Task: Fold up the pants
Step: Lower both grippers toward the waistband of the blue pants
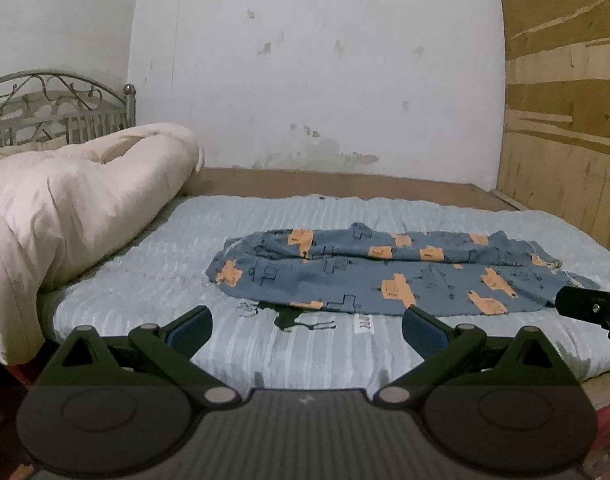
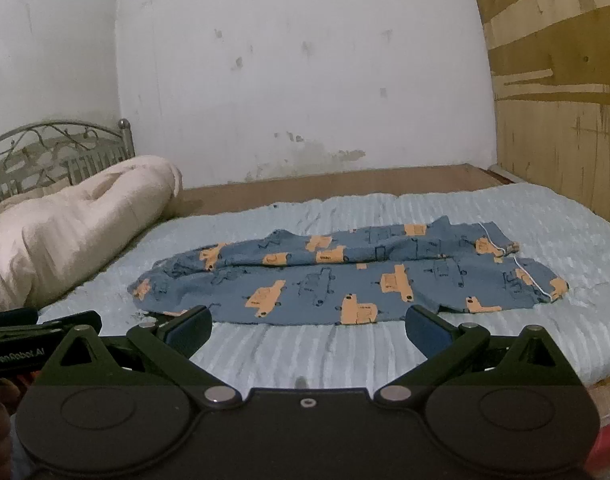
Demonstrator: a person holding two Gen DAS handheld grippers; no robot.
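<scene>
Scuffed white plaster is running behind a bed (image 1: 233, 364) that is wearing a pale blue ribbed sheet, with a wooden panel (image 1: 565, 120) closing off the far right side. Blue pants (image 1: 365, 276) printed with orange trucks are lying across the middle of the mattress, the two legs stretched side by side and a little rumpled, the leg ends pointing toward the panel in the right wrist view (image 2: 337, 280). They are looking spread out ready for a first fold, which I judge has not yet begun. A cream quilt (image 1: 77, 200) is sitting bunched up by the metal headboard (image 1: 57, 108), probably pushed there to keep the middle free for folding.

Both tools are hanging just short of the pants' near edge, touching nothing. The left tool (image 1: 307, 326) is standing with its fingers spread wide, gripping nothing. The right tool (image 2: 309, 326) is spread just as wide, likewise holding nothing; it is also showing as a dark tip at the right edge of the left view. No box, basket or drawer is showing anywhere, so nothing is being held inside anything.
</scene>
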